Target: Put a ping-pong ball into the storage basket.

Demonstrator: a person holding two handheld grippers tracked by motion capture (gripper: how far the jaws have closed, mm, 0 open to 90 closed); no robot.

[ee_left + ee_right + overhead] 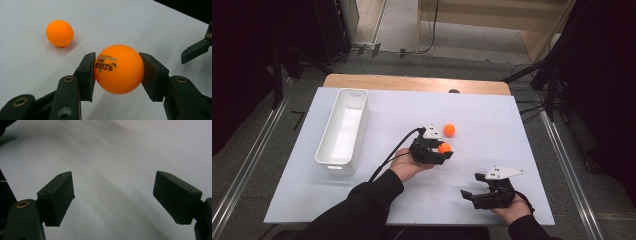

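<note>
My left gripper (443, 151) (117, 71) is shut on an orange ping-pong ball (118, 69) (444, 148) with black print, held a little above the white sheet. Both pads press on the ball's sides. A second orange ball (449, 130) (59, 33) lies on the sheet just beyond it, untouched. My right gripper (471, 193) (113, 198) rests low near the front right of the sheet, its jaws wide open with nothing between them. One of its jaw tips (193, 51) shows at the right edge of the left gripper view.
A long white bin (330, 156) stands along the left side of the white sheet (492, 115). A wooden table edge (412, 82) runs behind the sheet. Dark stands and cables lie on the floor around the table.
</note>
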